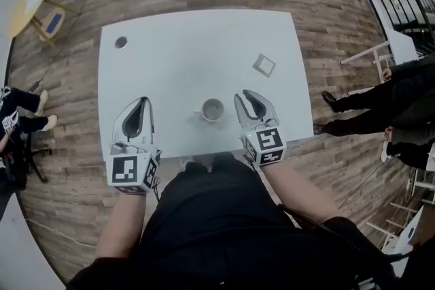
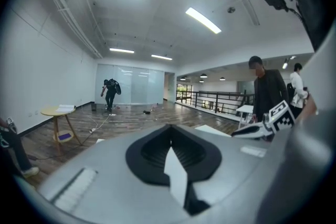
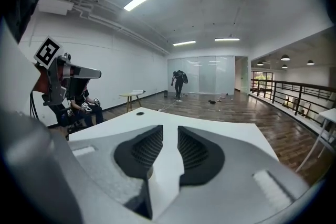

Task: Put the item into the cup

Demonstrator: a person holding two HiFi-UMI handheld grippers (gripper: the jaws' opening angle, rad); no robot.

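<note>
Cup (image 1: pixel 212 109): round, white, handled.
Item (image 1: pixel 264 64): flat grey square.
Counter (image 1: pixel 197 44): smooth, white.
Left gripper (image 1: pixel 143 100): ribbed black fingers (image 2: pixel 152 150) clenched, empty.
Right gripper (image 1: pixel 245 95): fingers (image 3: pixel 146 150) slightly parted, empty.

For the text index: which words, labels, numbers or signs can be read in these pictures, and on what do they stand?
No text can be read in any view.
Left cube, right cube: black-and-white square marker patterns only, no letters or digits.
Cup: no print visible.
Item: too small to show any print.
</note>
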